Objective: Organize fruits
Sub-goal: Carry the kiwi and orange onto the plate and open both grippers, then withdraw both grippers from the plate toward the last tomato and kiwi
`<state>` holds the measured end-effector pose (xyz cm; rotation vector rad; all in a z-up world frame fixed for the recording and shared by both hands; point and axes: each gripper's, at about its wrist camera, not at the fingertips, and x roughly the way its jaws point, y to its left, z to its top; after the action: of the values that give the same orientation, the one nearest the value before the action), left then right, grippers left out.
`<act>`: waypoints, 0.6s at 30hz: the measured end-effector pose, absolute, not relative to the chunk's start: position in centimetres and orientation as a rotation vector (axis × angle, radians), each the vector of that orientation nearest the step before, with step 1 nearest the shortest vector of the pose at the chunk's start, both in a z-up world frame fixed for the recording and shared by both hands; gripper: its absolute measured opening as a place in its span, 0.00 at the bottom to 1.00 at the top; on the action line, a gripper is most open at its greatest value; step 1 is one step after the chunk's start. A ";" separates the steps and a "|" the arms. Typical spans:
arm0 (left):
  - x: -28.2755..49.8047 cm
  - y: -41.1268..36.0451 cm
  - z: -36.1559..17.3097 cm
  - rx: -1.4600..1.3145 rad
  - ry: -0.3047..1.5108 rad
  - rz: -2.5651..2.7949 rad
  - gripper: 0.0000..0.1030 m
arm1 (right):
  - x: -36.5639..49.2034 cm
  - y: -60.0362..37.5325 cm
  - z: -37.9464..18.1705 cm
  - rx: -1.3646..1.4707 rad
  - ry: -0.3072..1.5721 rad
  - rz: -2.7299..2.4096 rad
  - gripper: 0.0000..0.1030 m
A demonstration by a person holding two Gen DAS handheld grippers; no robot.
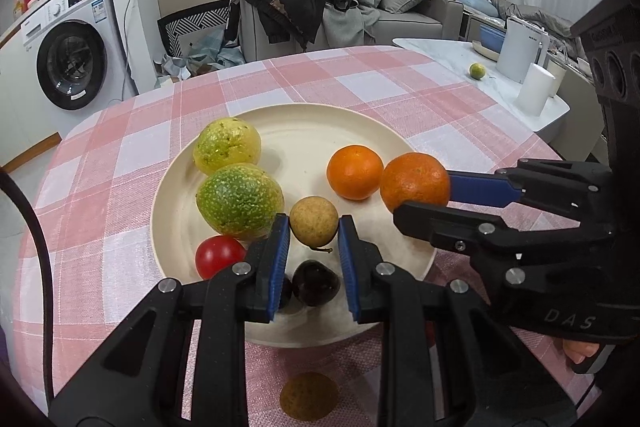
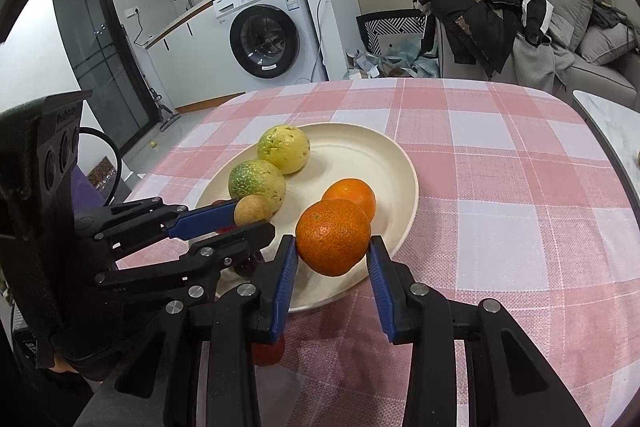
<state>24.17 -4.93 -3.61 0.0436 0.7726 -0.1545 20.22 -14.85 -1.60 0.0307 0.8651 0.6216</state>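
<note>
Left wrist view alone: dark cherries [image 1: 314, 287] under left tongs [image 1: 314, 227] clamping longan [image 1: 313, 221]; right tongs [image 2: 333, 251] clamping tangerine [image 2: 333, 237].

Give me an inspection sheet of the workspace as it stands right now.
Surface: pink checked tablecloth.
Job's things: round cream plate carrying two green-yellow speckled fruits, an orange mandarin, a red tomato, a dark cherry.
Clutter: nothing seen.
Grippers: left gripper shut on a small tan longan; right gripper shut on a second mandarin.
Cables: black cable at left edge.
Surroundings: white washing machine, grey sofa heaped with clothes.
</note>
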 end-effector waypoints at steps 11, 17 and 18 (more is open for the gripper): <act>23.2 -4.5 -3.0 0.024 0.761 -0.154 0.25 | 19.9 -14.7 -1.5 0.016 0.857 0.616 0.36; 20.4 -4.1 -1.0 0.039 0.710 -0.107 0.81 | 18.8 -15.9 0.5 0.033 0.788 0.584 0.53; 19.8 -3.9 -0.6 0.041 0.693 -0.097 0.83 | 18.5 -16.2 1.0 0.034 0.772 0.582 0.58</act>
<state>19.76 -3.90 -0.57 0.0411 0.6933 -0.0973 18.50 -16.17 1.02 0.0343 0.7717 0.5825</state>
